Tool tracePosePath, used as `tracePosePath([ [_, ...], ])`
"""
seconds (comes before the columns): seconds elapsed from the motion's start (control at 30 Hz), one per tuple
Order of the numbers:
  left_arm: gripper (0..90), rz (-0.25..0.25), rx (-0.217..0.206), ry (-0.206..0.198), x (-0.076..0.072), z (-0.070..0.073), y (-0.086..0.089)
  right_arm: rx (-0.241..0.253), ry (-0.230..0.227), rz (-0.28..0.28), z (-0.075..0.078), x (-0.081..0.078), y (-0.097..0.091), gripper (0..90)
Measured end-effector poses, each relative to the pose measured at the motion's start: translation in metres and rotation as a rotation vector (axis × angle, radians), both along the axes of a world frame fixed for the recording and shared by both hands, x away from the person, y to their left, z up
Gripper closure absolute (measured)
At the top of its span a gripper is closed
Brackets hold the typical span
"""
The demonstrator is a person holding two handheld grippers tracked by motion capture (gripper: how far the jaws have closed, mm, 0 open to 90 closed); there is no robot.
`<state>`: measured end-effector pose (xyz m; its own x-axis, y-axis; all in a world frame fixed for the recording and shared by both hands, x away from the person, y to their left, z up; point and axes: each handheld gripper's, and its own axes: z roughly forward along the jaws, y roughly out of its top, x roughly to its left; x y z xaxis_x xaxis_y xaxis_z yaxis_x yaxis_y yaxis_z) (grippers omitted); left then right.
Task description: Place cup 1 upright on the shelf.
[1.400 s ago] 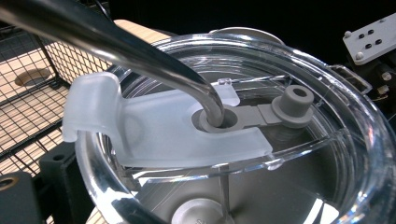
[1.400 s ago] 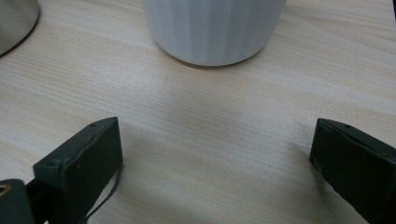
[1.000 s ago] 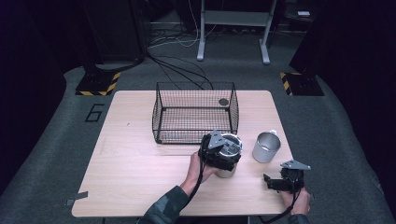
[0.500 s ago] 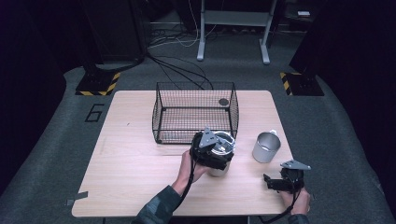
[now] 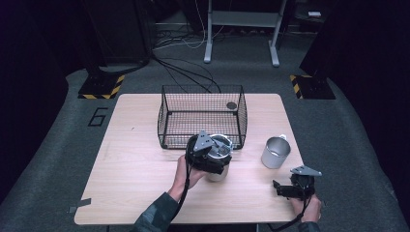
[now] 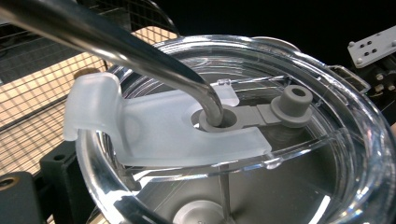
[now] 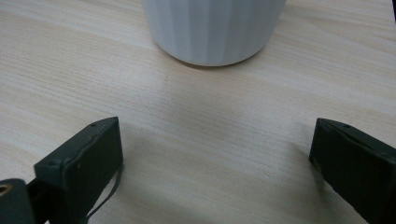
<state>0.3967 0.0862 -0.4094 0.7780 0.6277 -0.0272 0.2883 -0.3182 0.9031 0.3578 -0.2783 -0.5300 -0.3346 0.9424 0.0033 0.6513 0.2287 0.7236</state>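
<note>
Left gripper (image 5: 209,155) fingers clamped on lidded tumbler (image 5: 218,159) beside wire basket (image 5: 167,121), right gripper (image 5: 296,186) fingers apart.

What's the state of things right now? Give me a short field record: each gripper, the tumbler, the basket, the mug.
left gripper: on the lidded tumbler, grip not clear
tumbler lid: clear, metal straw through its hole
right gripper: jaws open, low over the table, holding nothing
wire basket: beyond the tumbler, small round thing inside
metal mug: upright, right of the tumbler
</note>
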Motion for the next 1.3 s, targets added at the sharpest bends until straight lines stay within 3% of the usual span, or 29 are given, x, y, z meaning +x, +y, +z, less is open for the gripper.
tracePosePath([
  [0.73,3.7,0.031,0.01,-0.004,-0.004,0.014,0.037,0.0,0.0,0.0,0.0,0.0,0.0,2.2],
  [1.3,3.8,0.059,-0.016,-0.011,0.0,0.029,0.064,0.0,0.0,0.0,0.0,0.0,0.0,2.2],
])
